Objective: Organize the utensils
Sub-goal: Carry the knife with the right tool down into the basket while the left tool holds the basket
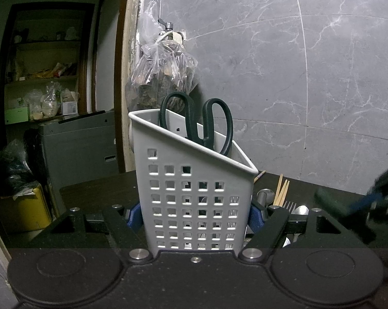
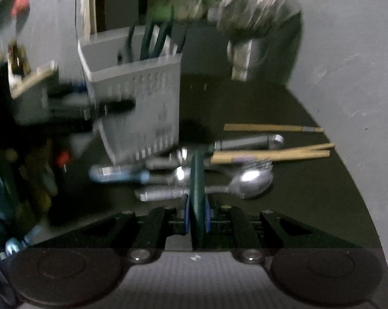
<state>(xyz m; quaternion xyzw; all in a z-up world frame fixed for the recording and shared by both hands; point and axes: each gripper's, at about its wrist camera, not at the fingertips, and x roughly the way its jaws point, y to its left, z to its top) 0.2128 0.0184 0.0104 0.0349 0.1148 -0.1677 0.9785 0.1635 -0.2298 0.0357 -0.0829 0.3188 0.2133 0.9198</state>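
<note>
place: a home kitchen corner
walls: grey marbled tiles [image 1: 271, 64] with a tap [image 1: 168, 24]
counter: dark top [image 2: 271, 103] strewn with cutlery [image 2: 248, 181]
doorway: pantry shelves [image 1: 43, 77] crowded with bags and packets

The left gripper [image 1: 195, 216] points almost level, its 2 blue-padded fingers [image 1: 133, 215] pressed against opposite sides of a white perforated caddy [image 1: 194, 195], clamping it upright. The right gripper [image 2: 196, 216] tilts downward, its 2 blue pads [image 2: 186, 213] closed tight on a thin dark green handle [image 2: 197, 180] that stands on edge between them. In the left wrist view the right gripper shows as a dark blur at the right edge.
</note>
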